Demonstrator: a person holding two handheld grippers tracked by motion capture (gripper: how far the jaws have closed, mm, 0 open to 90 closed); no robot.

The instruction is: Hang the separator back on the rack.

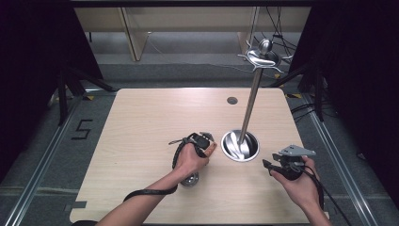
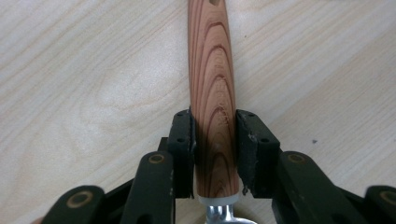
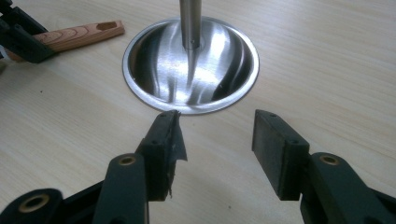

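Observation:
A utensil with a striped wooden handle lies flat on the light wooden table. Its metal neck starts just behind the pads, and a round shiny head peeks out below the left hand. My left gripper points down at it, both pads pressed on the handle's sides near the metal end. The handle's tip has a hole and points toward the steel stand. My right gripper is open, nothing between its fingers, just short of the stand's dish-shaped base.
The stand's pole rises from the base to a crown of hooks with nothing hanging from them. A small round grommet sits in the table behind it. Dark curtains flank the table.

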